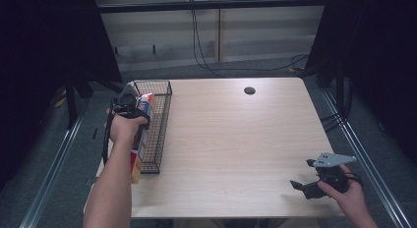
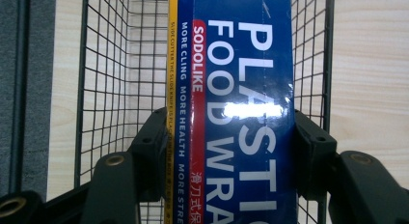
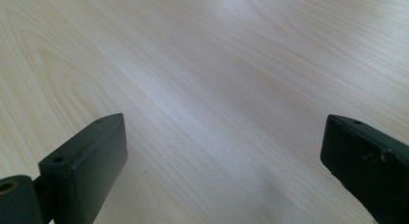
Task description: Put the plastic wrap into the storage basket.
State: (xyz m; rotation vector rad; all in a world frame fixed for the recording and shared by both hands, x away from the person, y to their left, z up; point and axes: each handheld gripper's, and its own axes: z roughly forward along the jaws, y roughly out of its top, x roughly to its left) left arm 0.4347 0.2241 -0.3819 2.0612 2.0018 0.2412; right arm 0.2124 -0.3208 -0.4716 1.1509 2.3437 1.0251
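We note bare forearms without sleeves, our left gripper [image 2: 230,151] with matte black jaws and brass-coloured screws, our right gripper [image 1: 306,185] black, carrying a grey three-cornered plate, trailing a black cable.

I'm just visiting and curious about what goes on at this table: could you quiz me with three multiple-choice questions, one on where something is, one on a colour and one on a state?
1. Where does the wire basket stand on the table?
A. at its left edge
B. at its middle
C. at its right edge

2. What is the main colour of the plastic food wrap box?
A. green
B. blue
C. white

3. How do the jaws of the right gripper stand?
A. shut on the box
B. shut on nothing
C. open, nothing between them

Answers: 1 A, since the high view shows the basket along the left edge. 2 B, since the left gripper, clamped on the box, shows its blue face with white lettering. 3 C, since the right gripper view shows bare wood between jaws set wide apart.
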